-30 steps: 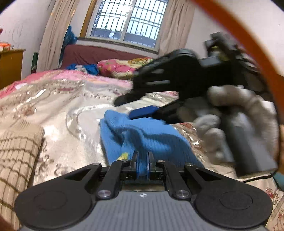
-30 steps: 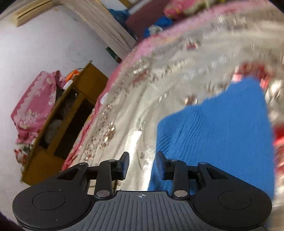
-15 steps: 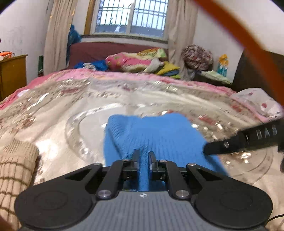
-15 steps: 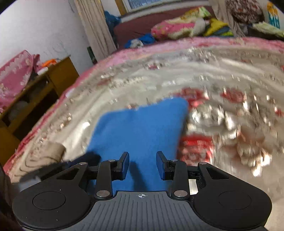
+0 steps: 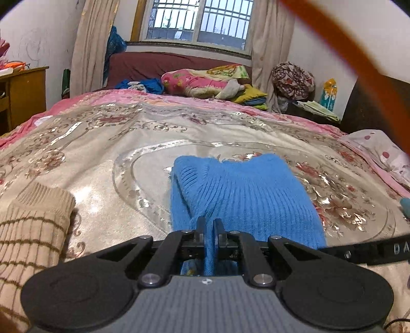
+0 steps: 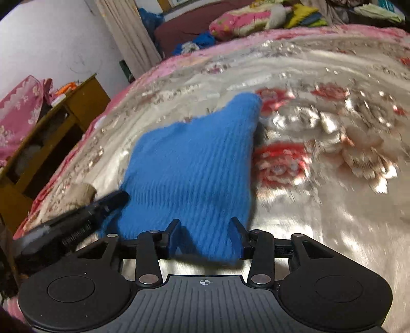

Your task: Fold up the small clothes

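The blue knit [image 5: 243, 194] lies mid-frame on the bed [image 5: 102, 143]. Left tongs [image 5: 209, 225] pinch its near edge; right tongs [image 6: 206, 228] have just been opening, spread around the near corner — close squarely, then lift both evenly.

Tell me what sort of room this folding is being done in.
Most likely a lived-in bedroom: a bed under a shiny floral bedspread, pillows and bedding piled by the curtained, barred window, and a wooden cabinet at the side.
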Demonstrator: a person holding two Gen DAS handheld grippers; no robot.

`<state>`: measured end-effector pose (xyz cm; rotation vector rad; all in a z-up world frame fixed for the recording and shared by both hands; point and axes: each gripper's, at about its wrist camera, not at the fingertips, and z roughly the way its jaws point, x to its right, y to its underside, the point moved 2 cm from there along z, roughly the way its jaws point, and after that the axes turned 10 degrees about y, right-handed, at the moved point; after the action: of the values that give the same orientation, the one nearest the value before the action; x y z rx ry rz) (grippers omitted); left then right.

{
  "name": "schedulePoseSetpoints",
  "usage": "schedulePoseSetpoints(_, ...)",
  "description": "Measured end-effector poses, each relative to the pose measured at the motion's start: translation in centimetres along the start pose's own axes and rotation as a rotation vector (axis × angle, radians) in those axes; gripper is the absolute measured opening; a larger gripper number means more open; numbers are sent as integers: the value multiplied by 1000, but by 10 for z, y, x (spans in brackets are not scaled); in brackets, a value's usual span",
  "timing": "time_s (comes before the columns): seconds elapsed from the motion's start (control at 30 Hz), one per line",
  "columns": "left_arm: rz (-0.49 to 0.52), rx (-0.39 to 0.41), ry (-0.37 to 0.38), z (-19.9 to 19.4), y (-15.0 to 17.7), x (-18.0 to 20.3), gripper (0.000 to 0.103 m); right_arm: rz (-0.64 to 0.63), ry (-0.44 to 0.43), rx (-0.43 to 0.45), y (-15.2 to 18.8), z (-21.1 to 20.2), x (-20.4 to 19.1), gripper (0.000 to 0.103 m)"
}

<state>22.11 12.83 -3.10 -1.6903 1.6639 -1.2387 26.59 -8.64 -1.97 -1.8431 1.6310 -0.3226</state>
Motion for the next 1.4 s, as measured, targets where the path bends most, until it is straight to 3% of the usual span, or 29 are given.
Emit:
schedulePoseSetpoints(0.17, -35, 2, 24, -10, -1, -4, 22, 19, 9, 11, -3, -4, 5, 45)
schedulePoseSetpoints(0.3, -46, 13, 38, -10, -3, -3, 47, 49, 19, 46, -14, 1, 7, 59)
schedulePoseSetpoints(0.53, -28, -56, 49, 8, 11, -4, 56, 89, -3, -9, -11, 29, 8, 67)
schedulePoseSetpoints(0.7, -125, -73, 104, 14, 13, -16, 54, 89, -23, -10, -16, 37, 2, 69)
schedulePoseSetpoints(0.77, -127, -77, 125, 13, 14, -15, 47, 87, -22, -11, -15, 38, 1, 63)
schedulePoseSetpoints(0.83, -138, -85, 145, 13, 15, -14, 40, 76, -24, -20, -14, 35, 1, 44)
schedulePoseSetpoints(0.93, -138, -94, 158, 11, 16, -8, 34, 82, -49, -37, -13, 30, 5, 30)
schedulePoseSetpoints(1.17, -115, -143, 200, -10, 30, 17, 32, 52, -58, -56, -1, 3, 13, 26)
schedulePoseSetpoints(1.4, -23, -246, 232, -39, 60, 67, 33, 29, -37, -110, 43, -43, 43, 26)
